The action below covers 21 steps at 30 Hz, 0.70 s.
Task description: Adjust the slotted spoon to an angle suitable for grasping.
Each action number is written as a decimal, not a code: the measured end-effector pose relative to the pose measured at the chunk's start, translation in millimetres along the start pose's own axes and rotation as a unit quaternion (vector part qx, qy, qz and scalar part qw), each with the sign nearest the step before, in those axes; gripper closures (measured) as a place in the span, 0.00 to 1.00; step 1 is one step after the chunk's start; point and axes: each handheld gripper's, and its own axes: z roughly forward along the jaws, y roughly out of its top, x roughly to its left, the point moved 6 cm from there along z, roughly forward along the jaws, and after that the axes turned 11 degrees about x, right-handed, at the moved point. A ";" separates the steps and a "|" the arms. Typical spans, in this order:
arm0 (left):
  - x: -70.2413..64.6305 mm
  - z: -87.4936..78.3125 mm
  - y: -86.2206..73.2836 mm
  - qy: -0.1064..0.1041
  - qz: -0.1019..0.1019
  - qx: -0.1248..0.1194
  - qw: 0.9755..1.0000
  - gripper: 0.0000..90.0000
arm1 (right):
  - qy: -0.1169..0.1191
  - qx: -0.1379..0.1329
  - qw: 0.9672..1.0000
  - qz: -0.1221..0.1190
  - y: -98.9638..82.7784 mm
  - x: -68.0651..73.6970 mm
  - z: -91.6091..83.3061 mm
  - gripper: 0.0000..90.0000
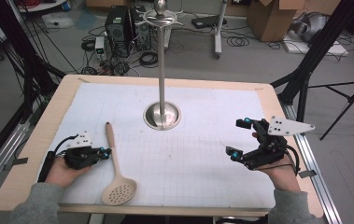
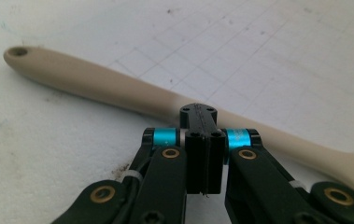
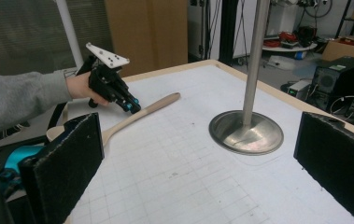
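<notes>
- Fingers on left gripper: fully closed, pads pressed together, nothing between them. In the left gripper view the closed tips sit right at the handle of the slotted spoon, just in front of it; can't tell whether they touch.
- Fingers on right gripper: spread wide, empty. Its own view has one black pad at lower left and the other at the right edge, with bare surface between.
- Slotted spoon: beige, flat on the white gridded surface, left of centre. Handle end with the hanging hole points to the far side, perforated head lies near the front edge.
- Left gripper is low, beside the spoon handle about midway along it, coming in from the spoon's left.
- Right gripper is on the right side of the surface, well apart from the spoon, aimed across toward it.
- Metal stand: round steel base on the far-centre surface, upright pole, near neither gripper.
</notes>
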 end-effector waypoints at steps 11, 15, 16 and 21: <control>-8.1 16.2 14.2 0.004 0.013 0.010 1.000 1.00 | -0.007 0.002 1.000 0.008 -5.2 1.6 -6.6 0.00; -11.9 22.1 20.1 0.002 0.025 0.013 1.000 1.00 | -0.013 0.001 1.000 0.011 -8.4 0.9 -11.6 0.00; -14.6 25.6 23.3 0.001 0.029 0.013 1.000 1.00 | -0.015 0.002 1.000 0.013 -10.5 0.2 -13.8 0.00; -19.9 31.2 27.4 -0.007 0.037 0.017 0.999 1.00 | -0.017 0.006 1.000 0.016 -14.4 0.4 -17.6 0.00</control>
